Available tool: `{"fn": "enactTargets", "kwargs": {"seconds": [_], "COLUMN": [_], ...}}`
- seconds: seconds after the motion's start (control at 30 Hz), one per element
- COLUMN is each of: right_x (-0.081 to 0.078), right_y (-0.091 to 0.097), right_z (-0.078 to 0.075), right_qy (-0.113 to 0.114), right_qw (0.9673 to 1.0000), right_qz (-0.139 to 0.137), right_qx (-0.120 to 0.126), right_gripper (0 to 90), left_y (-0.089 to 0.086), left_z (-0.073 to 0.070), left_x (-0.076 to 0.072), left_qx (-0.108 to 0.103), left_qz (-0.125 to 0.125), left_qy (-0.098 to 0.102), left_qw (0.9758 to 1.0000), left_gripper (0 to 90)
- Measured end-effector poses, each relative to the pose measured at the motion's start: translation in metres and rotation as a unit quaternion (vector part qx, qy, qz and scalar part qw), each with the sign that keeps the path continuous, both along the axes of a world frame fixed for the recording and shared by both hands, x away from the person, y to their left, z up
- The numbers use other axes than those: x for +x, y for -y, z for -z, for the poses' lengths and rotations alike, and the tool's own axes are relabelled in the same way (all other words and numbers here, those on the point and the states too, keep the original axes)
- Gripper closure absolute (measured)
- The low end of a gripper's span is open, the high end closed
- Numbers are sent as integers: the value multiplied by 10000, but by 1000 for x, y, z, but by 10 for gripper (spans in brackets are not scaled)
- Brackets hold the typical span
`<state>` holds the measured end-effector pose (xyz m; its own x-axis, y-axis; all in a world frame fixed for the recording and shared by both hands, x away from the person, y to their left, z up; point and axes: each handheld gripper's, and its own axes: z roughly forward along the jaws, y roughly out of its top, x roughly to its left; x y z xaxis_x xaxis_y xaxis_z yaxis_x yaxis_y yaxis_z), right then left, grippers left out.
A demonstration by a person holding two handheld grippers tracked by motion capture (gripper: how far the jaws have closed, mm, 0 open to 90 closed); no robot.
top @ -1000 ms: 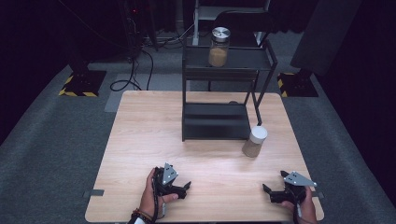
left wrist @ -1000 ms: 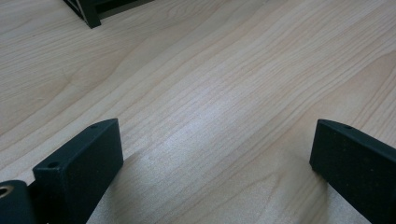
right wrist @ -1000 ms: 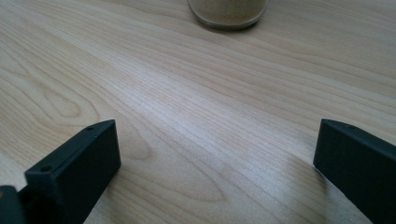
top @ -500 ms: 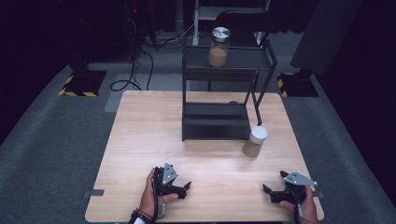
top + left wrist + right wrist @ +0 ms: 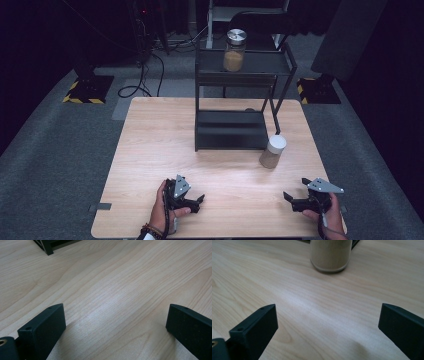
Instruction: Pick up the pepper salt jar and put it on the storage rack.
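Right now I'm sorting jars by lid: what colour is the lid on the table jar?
White lid, clearest in the high view.

left gripper (image 5: 196,200): low, jaws wide apart | right gripper (image 5: 291,198): low, jaws wide, just closing slightly, nothing between

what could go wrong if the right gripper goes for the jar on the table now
The white-lidded jar of tan powder stands close beside the leg of the black metal shelf rack, so a jaw of the right gripper may knock that leg. The jar is tall and narrow; a push high up could tip it. The right gripper's jaws have just been closing slightly, with nothing between them, and may need reopening to clear the jar.
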<state>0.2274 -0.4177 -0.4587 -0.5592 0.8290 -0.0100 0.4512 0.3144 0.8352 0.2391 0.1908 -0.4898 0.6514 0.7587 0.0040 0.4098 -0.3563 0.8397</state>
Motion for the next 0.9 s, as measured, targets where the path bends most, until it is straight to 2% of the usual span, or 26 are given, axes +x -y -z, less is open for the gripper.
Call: {"fn": "enactTargets", "kwargs": {"seconds": [0.33, 0.67, 0.9], "right_x": [15, 37, 52], "right_y": [-5, -11, -23], "right_z": [-20, -31, -38], "right_qy": [180, 264, 329], "right_qw": [9998, 9991, 9991], "right_qz": [-3, -59, -68], "right_qx": [100, 317, 253], "right_gripper": [26, 26, 28], "left_y": [0, 0, 0], "left_z": [0, 0, 0], "left_x": [0, 0, 0], "left_qx": [2, -1, 1], "left_qz": [1, 3, 3], "left_qy": [3, 2, 2], "left_qw": [10000, 10000, 10000], "left_gripper": [26, 26, 26]}}
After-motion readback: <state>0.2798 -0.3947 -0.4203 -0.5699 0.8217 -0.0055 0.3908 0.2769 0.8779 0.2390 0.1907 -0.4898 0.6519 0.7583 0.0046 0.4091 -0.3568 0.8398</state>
